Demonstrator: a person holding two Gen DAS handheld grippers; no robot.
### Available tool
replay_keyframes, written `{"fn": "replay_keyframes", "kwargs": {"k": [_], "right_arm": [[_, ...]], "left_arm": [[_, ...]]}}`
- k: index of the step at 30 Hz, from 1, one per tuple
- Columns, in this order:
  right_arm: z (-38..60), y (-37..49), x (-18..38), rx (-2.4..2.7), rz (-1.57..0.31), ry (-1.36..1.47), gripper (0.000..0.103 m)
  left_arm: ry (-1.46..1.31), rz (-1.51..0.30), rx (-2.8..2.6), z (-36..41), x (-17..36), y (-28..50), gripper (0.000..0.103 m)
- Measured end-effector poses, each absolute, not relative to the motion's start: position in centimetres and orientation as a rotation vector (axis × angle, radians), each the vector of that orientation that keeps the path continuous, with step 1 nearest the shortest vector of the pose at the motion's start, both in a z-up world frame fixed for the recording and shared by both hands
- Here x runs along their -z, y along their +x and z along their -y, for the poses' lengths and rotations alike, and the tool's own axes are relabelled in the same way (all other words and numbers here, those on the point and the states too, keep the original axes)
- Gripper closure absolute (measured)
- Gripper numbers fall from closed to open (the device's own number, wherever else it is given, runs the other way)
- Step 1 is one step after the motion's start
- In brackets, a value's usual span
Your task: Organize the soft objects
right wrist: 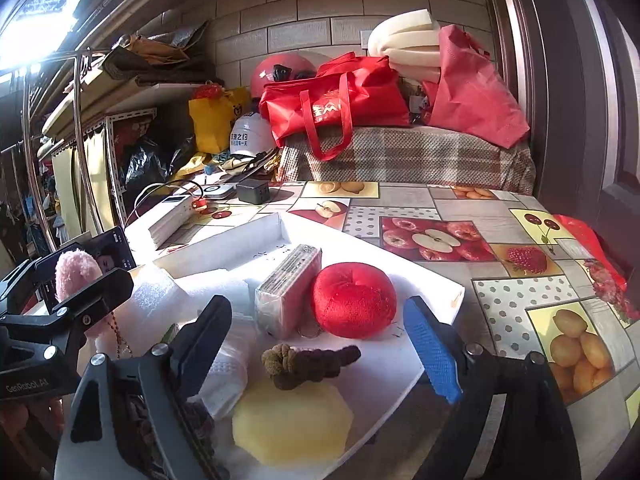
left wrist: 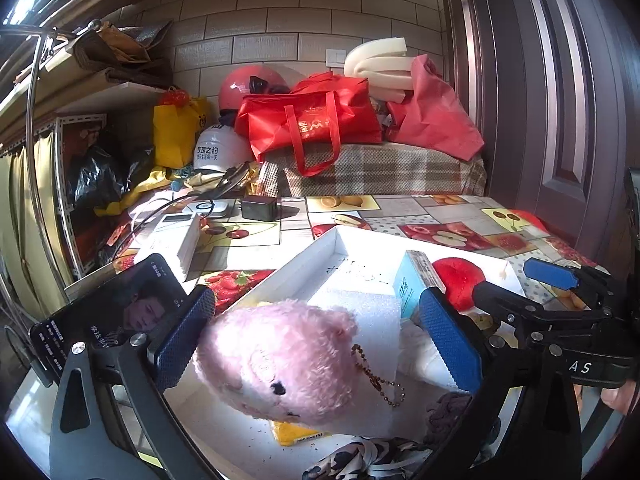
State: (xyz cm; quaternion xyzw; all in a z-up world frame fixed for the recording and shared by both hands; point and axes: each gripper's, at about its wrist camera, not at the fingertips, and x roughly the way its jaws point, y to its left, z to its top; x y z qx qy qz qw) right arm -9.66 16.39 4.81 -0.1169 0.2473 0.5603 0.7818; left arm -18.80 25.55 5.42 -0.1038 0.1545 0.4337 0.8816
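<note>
My left gripper point(left wrist: 316, 336) is open around a pink plush toy point(left wrist: 280, 360) with a bead chain, which lies between the blue pads over the white tray point(left wrist: 320, 248). The plush touches the left pad point(left wrist: 184, 336); the right pad stands apart. The toy also shows in the right wrist view point(right wrist: 74, 272). My right gripper point(right wrist: 320, 344) is open and empty above the tray point(right wrist: 432, 280). Between and beyond its fingers lie a red round cushion point(right wrist: 354, 300), a brown knotted plush point(right wrist: 312, 364), a yellow sponge point(right wrist: 292, 424), a wrapped tissue pack point(right wrist: 288, 290) and white foam point(right wrist: 156, 300).
A phone point(left wrist: 112, 316) stands at the tray's left. White boxes point(left wrist: 176, 240) and a black charger point(left wrist: 259, 208) lie further back on the fruit-print tablecloth point(right wrist: 480, 208). Red bags point(left wrist: 312, 120), helmets and foam rolls pile behind. A door stands at right.
</note>
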Motion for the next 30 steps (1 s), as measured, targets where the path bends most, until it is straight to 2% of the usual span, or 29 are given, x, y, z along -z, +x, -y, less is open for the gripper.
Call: {"fn": "replay_keyframes", "kwargs": {"k": [1,3,23,30], "right_arm": [[-16.4,-9.7,-4.8,-1.209,-0.53,-0.252,0.013],[-16.4,-9.9,-4.9,-1.201,-0.517,-0.259,0.0],[-14.8,-10.1,-5.7,-1.17,-0.434,-0.194,0.0],[-14.2,-9.5,-5.7,-1.143,-0.46,-0.173,0.0]], "left_arm": [[-0.213,-0.321,-0.904,-25.5,-5.4,-18.8,0.0],[-0.21,-0.311,-0.903,-25.4,-5.5,-18.9,0.0],[-0.187,-0.274,-0.942,-24.8,-5.8,-19.5,0.0],[-0.197,-0.272,-0.965,-24.5,-5.8,-19.7,0.0]]}}
